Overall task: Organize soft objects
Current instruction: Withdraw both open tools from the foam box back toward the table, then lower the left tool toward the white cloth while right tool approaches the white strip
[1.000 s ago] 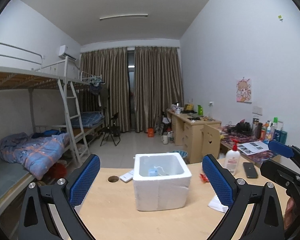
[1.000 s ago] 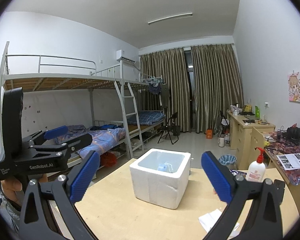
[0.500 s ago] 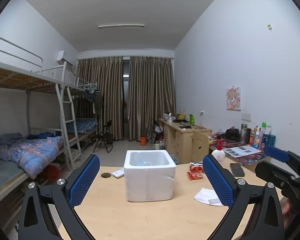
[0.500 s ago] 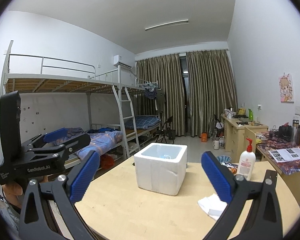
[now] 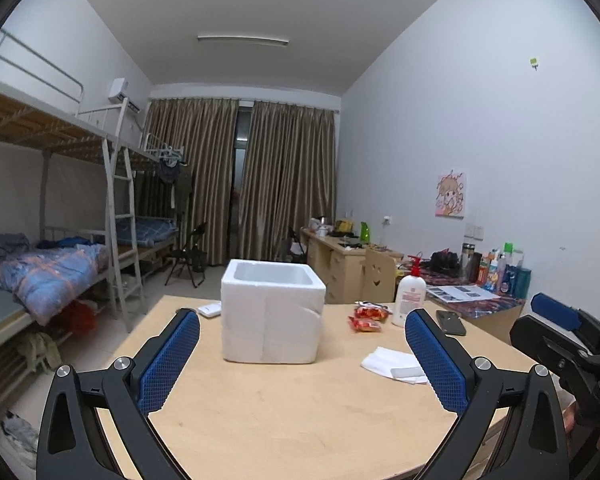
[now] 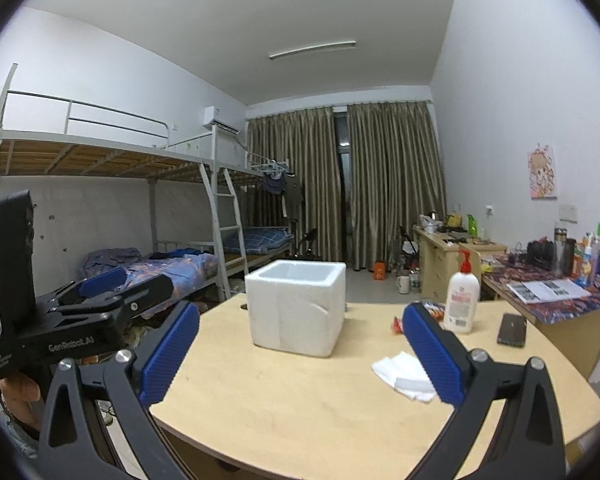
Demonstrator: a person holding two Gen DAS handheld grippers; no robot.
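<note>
A white foam box [image 5: 273,314] [image 6: 298,306] stands upright, open at the top, in the middle of the light wooden table [image 5: 284,412] [image 6: 300,396]; its inside is hidden from here. My left gripper [image 5: 302,354] is open and empty, well short of the box. In the right wrist view my right gripper [image 6: 300,354] is likewise open with nothing between its blue pads. A white folded cloth [image 5: 396,366] [image 6: 406,374] lies on the table to the right of the box. Red snack packets [image 5: 370,318] lie farther back.
A white pump bottle [image 5: 410,294] [image 6: 462,302] and a black phone [image 5: 451,322] [image 6: 512,330] sit at the table's right. A small white item [image 5: 209,311] lies left of the box. Bunk beds stand on the left, cluttered desks on the right.
Both grippers have drawn back and dropped lower, so the box looks smaller and its contents are no longer visible. More of the table shows, including the snack packets and cloth.
</note>
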